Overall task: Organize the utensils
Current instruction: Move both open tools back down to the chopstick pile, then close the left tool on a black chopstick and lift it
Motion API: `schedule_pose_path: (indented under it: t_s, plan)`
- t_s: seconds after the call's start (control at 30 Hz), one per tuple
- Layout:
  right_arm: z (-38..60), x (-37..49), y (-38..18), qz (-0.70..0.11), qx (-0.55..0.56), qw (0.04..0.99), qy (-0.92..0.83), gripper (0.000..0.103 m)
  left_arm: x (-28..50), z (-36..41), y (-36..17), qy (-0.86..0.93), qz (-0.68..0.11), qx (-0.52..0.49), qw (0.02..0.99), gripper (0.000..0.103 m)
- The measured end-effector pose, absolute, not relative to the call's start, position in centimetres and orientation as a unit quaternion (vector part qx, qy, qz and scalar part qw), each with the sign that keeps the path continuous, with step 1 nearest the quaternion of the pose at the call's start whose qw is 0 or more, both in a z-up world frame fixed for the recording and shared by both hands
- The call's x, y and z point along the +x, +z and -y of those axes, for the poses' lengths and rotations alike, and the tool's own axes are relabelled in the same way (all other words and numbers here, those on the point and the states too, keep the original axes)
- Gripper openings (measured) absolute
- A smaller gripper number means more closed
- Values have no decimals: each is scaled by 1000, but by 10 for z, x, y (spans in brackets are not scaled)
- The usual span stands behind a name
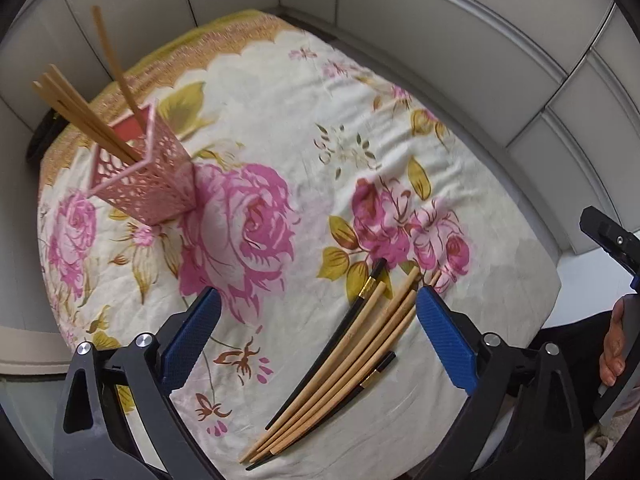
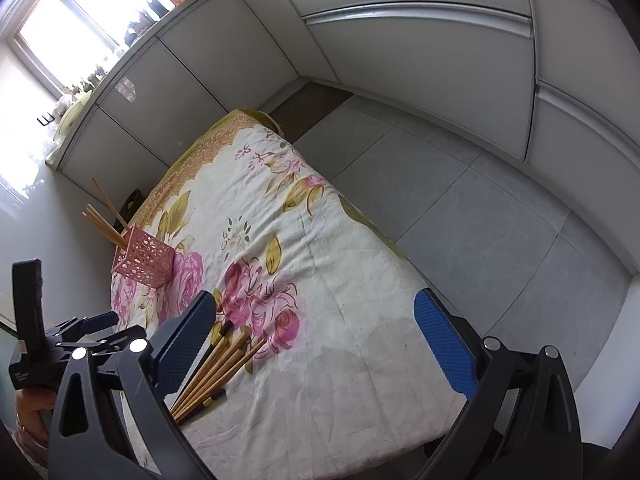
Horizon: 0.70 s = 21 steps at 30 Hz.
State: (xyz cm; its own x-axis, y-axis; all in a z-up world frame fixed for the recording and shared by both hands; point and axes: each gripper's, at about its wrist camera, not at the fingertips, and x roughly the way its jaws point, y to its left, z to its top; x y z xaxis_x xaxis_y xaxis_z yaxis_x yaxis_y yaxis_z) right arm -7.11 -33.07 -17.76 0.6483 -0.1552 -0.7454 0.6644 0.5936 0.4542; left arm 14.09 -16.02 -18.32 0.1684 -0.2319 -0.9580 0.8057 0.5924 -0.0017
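Note:
A pink perforated holder (image 1: pixel 152 176) stands on the flowered tablecloth (image 1: pixel 280 120) at the far left, with several wooden chopsticks (image 1: pixel 80 112) leaning out of it. It also shows in the right wrist view (image 2: pixel 144 260). A bundle of wooden and black chopsticks (image 1: pixel 344 364) lies flat on the cloth near the front edge; the right wrist view shows the bundle (image 2: pixel 216 364) too. My left gripper (image 1: pixel 318 336) is open and empty above the cloth, the bundle between its blue pads. My right gripper (image 2: pixel 316 344) is open and empty, the bundle beside its left finger.
Grey cabinet panels (image 1: pixel 440 20) wall the table at the back and right. A grey tiled floor (image 2: pixel 460 208) lies to the right of the table. A window (image 2: pixel 72 20) and a cluttered shelf are at the upper left. The right gripper's body (image 1: pixel 616 248) shows at the left view's edge.

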Motion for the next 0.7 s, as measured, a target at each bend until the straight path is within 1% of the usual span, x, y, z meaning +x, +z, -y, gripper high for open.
schedule_pose_path:
  t_s: [0.03, 0.1, 0.17, 0.3, 0.33, 0.4, 0.47, 0.5, 0.53, 0.63, 0.67, 0.7]
  plan:
    - [333, -71, -181, -343, 386, 821, -245, 96, 143, 168, -192, -363, -547, 279, 701, 86]
    - [335, -69, -187, -357, 405, 808, -236, 96, 149, 182, -207, -362, -578, 290, 671, 68]
    - [337, -67, -194, -367, 425, 798, -221, 96, 152, 196, -221, -367, -600, 297, 646, 59]
    - [336, -61, -202, -382, 437, 788, -207, 96, 152, 221, -244, -368, -616, 324, 617, 59]
    - [336, -60, -202, -383, 437, 787, -206, 96, 150, 226, -249, -372, -619, 328, 609, 57]
    - [336, -59, -202, -384, 440, 787, -200, 96, 147, 233, -257, -380, -623, 336, 596, 43]
    - [337, -56, -204, -388, 440, 785, -198, 96, 143, 237, -263, -388, -625, 342, 585, 33]
    - [337, -55, -205, -390, 441, 784, -198, 96, 141, 239, -265, -390, -625, 345, 581, 29]
    - [337, -55, -205, -392, 441, 783, -196, 96, 140, 240, -268, -393, -625, 348, 578, 28]
    - [335, -51, -208, -400, 443, 779, -192, 96, 139, 242, -273, -392, -623, 354, 577, 21]
    - [334, -49, -209, -403, 444, 778, -191, 96, 139, 242, -273, -391, -620, 358, 578, 14]
    - [333, -48, -210, -405, 443, 777, -190, 96, 140, 240, -274, -390, -618, 362, 579, 11]
